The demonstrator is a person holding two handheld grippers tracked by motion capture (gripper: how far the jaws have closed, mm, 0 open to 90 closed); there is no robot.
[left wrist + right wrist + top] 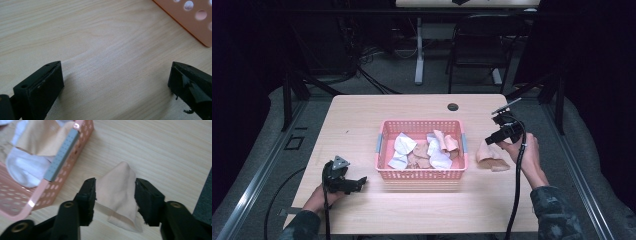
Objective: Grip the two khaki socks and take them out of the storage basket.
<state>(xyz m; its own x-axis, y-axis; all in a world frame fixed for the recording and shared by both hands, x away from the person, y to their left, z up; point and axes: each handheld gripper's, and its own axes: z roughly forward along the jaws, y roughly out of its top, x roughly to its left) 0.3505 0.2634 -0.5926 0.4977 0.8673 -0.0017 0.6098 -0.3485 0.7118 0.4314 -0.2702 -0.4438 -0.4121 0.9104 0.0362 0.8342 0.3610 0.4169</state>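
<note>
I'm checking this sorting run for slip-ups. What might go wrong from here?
The right gripper has its jaws apart around the beige sock; lifting away might snag and drag the fabric. The sock lies close to the pink basket, so a sideways move may bump its wall.

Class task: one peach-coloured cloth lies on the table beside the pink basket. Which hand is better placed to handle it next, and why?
The right. The right gripper has its fingers on either side of the peach cloth, just right of the pink basket. The left gripper rests open over bare table at the basket's far side.
</note>
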